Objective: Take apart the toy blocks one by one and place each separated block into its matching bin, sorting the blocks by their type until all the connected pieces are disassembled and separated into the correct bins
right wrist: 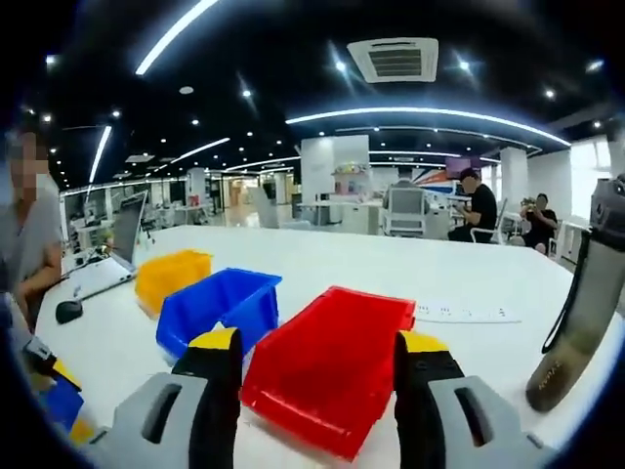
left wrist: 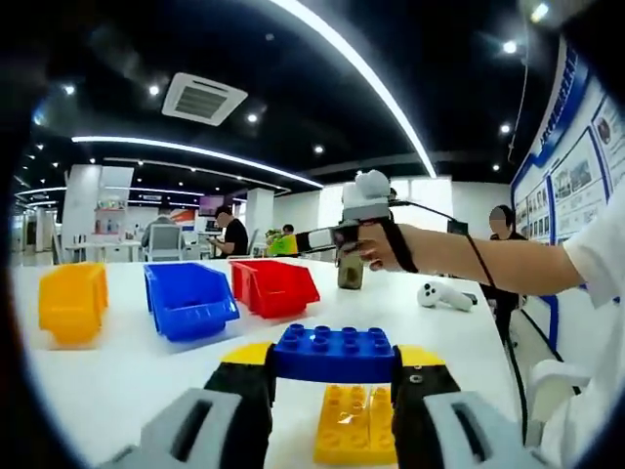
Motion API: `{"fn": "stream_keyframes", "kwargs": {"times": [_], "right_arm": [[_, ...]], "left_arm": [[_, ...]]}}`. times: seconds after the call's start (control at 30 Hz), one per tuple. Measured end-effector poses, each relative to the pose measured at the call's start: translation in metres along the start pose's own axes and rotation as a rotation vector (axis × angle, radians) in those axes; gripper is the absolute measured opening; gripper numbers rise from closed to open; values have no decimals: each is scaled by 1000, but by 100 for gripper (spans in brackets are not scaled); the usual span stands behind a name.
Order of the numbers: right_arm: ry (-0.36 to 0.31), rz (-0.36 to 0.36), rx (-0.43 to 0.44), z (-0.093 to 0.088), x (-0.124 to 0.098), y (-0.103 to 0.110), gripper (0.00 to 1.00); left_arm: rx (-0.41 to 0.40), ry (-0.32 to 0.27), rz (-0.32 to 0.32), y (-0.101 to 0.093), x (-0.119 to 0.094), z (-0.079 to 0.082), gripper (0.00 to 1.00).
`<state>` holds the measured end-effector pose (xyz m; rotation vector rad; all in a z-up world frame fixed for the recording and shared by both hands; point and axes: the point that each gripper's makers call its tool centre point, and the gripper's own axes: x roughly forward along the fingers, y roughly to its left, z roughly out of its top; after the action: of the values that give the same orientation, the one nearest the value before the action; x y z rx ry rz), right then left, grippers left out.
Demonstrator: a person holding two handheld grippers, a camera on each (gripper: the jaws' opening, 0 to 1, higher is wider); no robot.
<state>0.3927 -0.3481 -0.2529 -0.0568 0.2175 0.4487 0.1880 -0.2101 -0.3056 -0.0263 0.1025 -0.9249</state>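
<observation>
My left gripper [left wrist: 332, 363] is shut on a blue studded block [left wrist: 332, 352], held just above the white table [left wrist: 117, 371]. A yellow block [left wrist: 356, 425] sits right under the blue one between the jaws; I cannot tell whether the two are joined. Beyond stand a yellow bin [left wrist: 73, 301], a blue bin [left wrist: 190, 298] and a red bin [left wrist: 273, 286]. My right gripper [right wrist: 317, 362] is open and hovers over the red bin [right wrist: 332, 376], with nothing in it. The blue bin [right wrist: 220, 308] and yellow bin [right wrist: 171, 277] lie to its left. A hand holds the right gripper [left wrist: 332, 236] behind the bins.
A dark water bottle [right wrist: 586, 303] stands right of the red bin, with a white power strip [right wrist: 464, 313] behind. A white controller [left wrist: 444, 294] lies on the table. A laptop [right wrist: 117, 254] and mouse [right wrist: 68, 311] are at the left edge. People sit in the background.
</observation>
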Motion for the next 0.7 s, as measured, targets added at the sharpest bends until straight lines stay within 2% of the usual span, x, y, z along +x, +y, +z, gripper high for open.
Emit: {"fn": "stream_keyframes", "kwargs": {"times": [0.13, 0.27, 0.37, 0.5, 0.63, 0.7], "right_arm": [[-16, 35, -4, 0, -18, 12, 59], [-11, 79, -13, -8, -44, 31, 58], [6, 110, -25, -25, -70, 55, 56], [8, 159, -16, -45, -96, 82, 56], [10, 205, 31, -60, -124, 108, 55], [-2, 220, 0, -63, -139, 124, 55]], "left_arm": [[-3, 0, 9, 5, -3, 1, 47], [-2, -5, 16, 12, -5, 5, 47], [12, -8, 32, 21, -2, 11, 47], [-19, -23, 73, 46, 3, 16, 47], [-31, -38, 108, 69, 11, 26, 47], [-32, -44, 120, 78, 16, 31, 47]]}}
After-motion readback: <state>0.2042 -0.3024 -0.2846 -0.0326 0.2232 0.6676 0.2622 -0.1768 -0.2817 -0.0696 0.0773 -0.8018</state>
